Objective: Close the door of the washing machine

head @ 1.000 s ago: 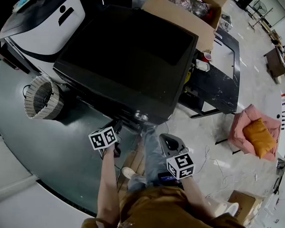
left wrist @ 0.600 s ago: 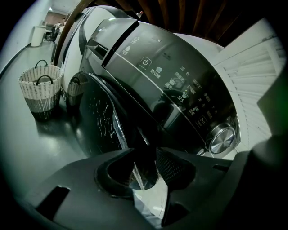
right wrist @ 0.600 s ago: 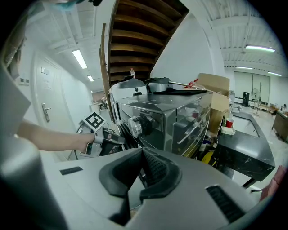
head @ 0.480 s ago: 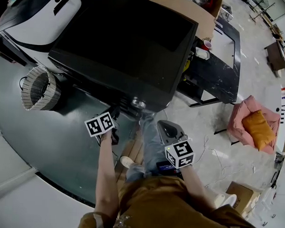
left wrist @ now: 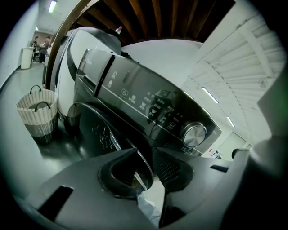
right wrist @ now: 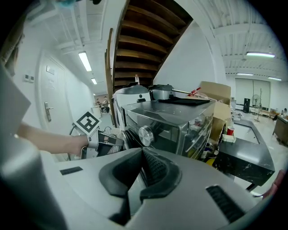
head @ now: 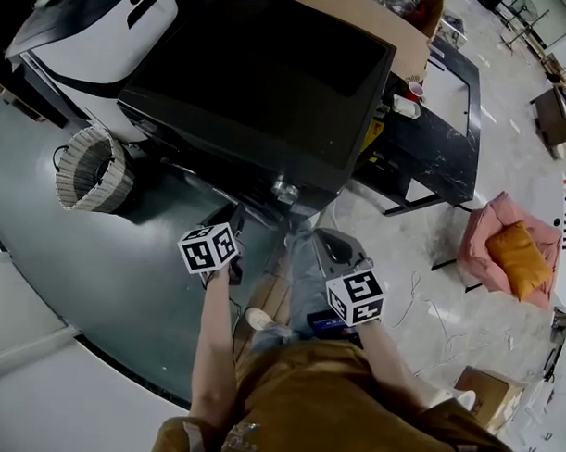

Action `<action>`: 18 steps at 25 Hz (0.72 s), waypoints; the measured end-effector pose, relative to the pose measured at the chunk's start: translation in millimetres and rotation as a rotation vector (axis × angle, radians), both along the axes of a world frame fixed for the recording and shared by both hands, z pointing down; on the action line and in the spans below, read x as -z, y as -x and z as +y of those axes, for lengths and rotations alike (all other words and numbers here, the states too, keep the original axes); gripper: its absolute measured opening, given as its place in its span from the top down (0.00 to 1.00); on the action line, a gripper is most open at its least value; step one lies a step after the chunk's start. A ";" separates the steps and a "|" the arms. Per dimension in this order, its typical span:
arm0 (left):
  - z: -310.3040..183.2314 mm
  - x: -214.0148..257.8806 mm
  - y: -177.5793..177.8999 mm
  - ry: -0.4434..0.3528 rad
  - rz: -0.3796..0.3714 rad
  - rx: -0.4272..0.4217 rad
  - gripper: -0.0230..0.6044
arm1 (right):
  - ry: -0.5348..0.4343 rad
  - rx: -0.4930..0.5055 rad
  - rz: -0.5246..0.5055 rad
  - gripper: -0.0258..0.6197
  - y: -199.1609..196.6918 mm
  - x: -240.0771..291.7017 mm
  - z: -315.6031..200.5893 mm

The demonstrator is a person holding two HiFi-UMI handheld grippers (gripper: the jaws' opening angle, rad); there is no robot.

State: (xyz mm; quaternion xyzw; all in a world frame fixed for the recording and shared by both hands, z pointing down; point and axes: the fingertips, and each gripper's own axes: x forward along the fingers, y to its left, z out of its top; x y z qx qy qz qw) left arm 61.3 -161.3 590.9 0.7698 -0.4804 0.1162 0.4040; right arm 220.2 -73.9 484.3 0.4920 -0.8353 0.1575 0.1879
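Left gripper view: left gripper [left wrist: 145, 155], jaws just narrowed, empty, faces the door [left wrist: 96, 130] rim.

Floor [head: 124, 261] carries washing machine [head: 260, 90], basket [head: 90, 167] (woven), pink armchair [head: 505, 251].

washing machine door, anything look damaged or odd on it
Yes: the dark door carries a patch of whitish scratch-like marks on its front. They may be scuffs or only reflections. The control panel and knob look intact.
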 end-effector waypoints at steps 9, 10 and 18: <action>40.6 70.6 27.9 -0.228 -0.088 0.045 0.92 | -0.095 0.013 0.013 0.94 24.9 23.0 18.5; 45.4 79.8 31.2 -0.251 -0.099 0.048 0.92 | -0.108 0.013 0.015 0.94 27.9 26.0 19.1; 90.0 152.5 54.4 -0.399 -0.027 0.065 0.93 | -0.200 0.018 0.022 0.94 49.0 51.9 31.0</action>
